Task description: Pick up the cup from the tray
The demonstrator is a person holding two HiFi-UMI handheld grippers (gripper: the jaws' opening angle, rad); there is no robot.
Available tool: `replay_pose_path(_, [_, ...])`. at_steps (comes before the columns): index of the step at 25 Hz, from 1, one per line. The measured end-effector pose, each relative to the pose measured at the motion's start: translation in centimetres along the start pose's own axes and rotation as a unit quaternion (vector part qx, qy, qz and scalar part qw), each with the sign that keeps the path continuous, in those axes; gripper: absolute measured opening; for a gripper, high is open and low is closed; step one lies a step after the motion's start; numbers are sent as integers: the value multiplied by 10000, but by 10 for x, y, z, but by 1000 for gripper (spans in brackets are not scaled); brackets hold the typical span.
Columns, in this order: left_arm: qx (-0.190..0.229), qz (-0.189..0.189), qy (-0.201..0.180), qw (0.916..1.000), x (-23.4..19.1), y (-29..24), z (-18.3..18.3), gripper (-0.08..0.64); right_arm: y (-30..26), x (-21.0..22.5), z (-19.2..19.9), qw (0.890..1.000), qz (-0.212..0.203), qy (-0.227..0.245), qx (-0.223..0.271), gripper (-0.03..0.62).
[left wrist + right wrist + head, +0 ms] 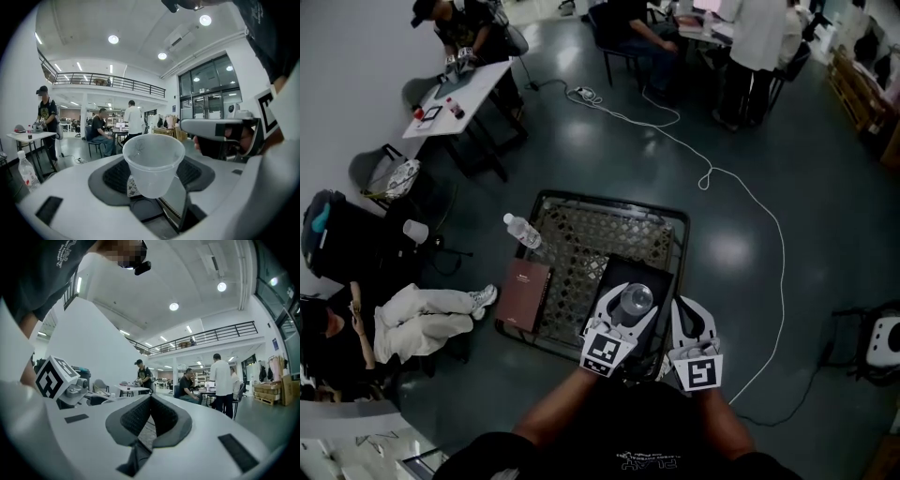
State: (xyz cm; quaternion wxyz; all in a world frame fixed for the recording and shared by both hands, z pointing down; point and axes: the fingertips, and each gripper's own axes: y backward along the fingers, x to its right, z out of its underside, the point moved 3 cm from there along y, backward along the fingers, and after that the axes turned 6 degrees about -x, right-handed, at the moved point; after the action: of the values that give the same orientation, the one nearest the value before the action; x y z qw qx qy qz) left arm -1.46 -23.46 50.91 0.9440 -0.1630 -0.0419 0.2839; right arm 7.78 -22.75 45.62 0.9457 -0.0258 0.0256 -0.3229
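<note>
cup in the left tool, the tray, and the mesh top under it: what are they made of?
Cup: thin plastic by the look, whitish and translucent, with light passing through its wall. Tray: dark, flat and smooth with a faint sheen; plastic or coated metal, cannot tell which. Mesh top: an open lattice inside a dark tubular frame, probably metal wire, possibly woven strap.

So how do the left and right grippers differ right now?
The left gripper holds the cup; the right gripper holds nothing. The left gripper's jaws stand wide apart around the cup, while the right gripper's jaws are closed together. Both are white and held side by side in front of the person.
</note>
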Motion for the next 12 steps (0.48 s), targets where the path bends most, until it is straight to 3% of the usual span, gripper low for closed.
replay_pose_path(5, [116, -83, 31, 9999, 2, 17, -20, 304, 15, 4, -13, 9997, 52, -210, -124, 8])
replay_pose_path(9, [165, -146, -28, 9998, -3, 28, -29, 304, 28, 5, -6, 9991, 133, -77, -394, 8])
replay_pose_path(12, [184, -186, -70, 9996, -4, 35, -32, 304, 31, 6, -15, 9994, 189, -45, -301, 8])
